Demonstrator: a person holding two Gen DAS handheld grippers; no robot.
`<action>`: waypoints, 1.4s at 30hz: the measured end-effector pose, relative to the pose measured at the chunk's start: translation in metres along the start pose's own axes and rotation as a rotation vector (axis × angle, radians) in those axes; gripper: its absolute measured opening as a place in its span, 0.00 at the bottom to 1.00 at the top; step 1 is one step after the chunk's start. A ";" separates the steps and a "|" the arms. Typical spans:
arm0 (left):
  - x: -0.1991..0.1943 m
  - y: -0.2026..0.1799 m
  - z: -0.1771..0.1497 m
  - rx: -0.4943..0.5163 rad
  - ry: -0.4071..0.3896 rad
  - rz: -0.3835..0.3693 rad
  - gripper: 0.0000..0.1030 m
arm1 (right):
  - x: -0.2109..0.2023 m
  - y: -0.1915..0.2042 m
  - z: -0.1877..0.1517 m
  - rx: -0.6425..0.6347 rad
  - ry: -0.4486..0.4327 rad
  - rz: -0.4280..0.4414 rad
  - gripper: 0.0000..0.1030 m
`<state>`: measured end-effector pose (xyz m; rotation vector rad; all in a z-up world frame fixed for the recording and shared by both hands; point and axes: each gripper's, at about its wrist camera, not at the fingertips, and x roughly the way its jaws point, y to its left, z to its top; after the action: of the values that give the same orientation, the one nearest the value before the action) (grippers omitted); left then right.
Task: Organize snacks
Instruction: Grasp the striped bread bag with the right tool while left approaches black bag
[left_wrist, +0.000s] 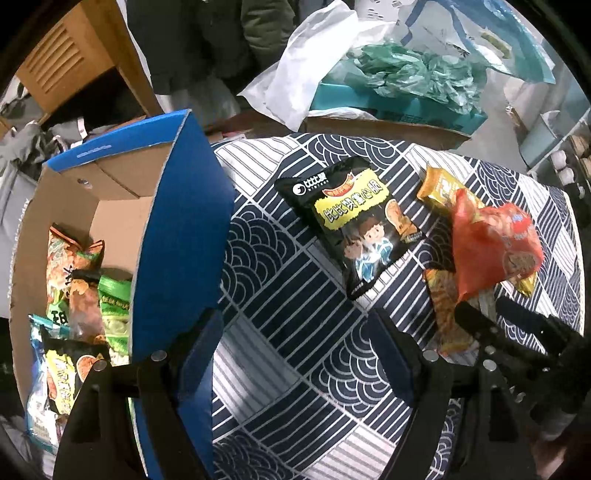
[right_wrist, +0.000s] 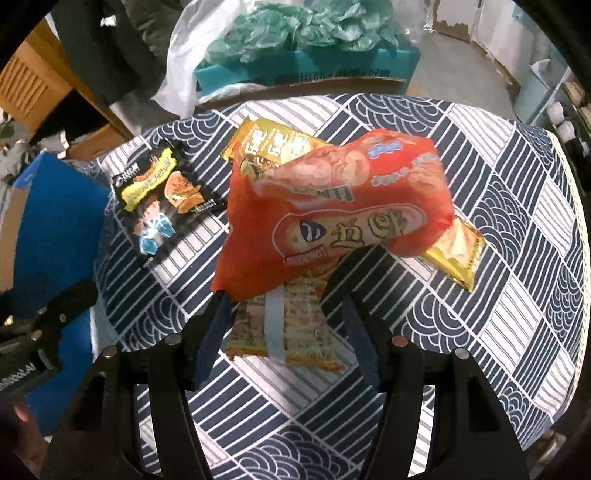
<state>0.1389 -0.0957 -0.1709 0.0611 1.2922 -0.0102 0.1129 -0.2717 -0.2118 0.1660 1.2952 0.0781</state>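
Red snack bag (right_wrist: 332, 206) hangs above the worktop (right_wrist: 498, 258), pinched at its lower edge by the right gripper (right_wrist: 284, 291); puffy, light, crinkly film, best held by the seam. Left gripper (left_wrist: 295, 339) hovers with jaws apart beside the box (left_wrist: 184, 221).

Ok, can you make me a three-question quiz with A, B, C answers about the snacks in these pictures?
1. Where is the gold bag? A on the floor; B on the tablecloth; C on a chair.
2. What colour is the box outside? A blue; B pink; C yellow.
3. The left gripper is: A open and empty; B shut on a bottle; C holding a spoon.

Answers: 1 B, it lies on the patterned cloth. 2 A, its outer wall is blue. 3 A, only cloth shows between its jaws; the right gripper holds the red bag.
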 end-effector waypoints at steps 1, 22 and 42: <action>0.002 -0.001 0.001 -0.001 0.000 0.007 0.79 | 0.003 0.001 0.001 -0.006 0.004 -0.009 0.61; 0.018 -0.022 0.027 -0.025 -0.003 0.042 0.80 | 0.002 0.007 0.004 -0.047 -0.026 -0.070 0.39; 0.058 -0.025 0.059 -0.218 0.042 0.015 0.85 | -0.026 -0.006 0.005 -0.032 -0.090 -0.088 0.39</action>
<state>0.2107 -0.1221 -0.2117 -0.1164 1.3276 0.1451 0.1101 -0.2820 -0.1866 0.0844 1.2091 0.0158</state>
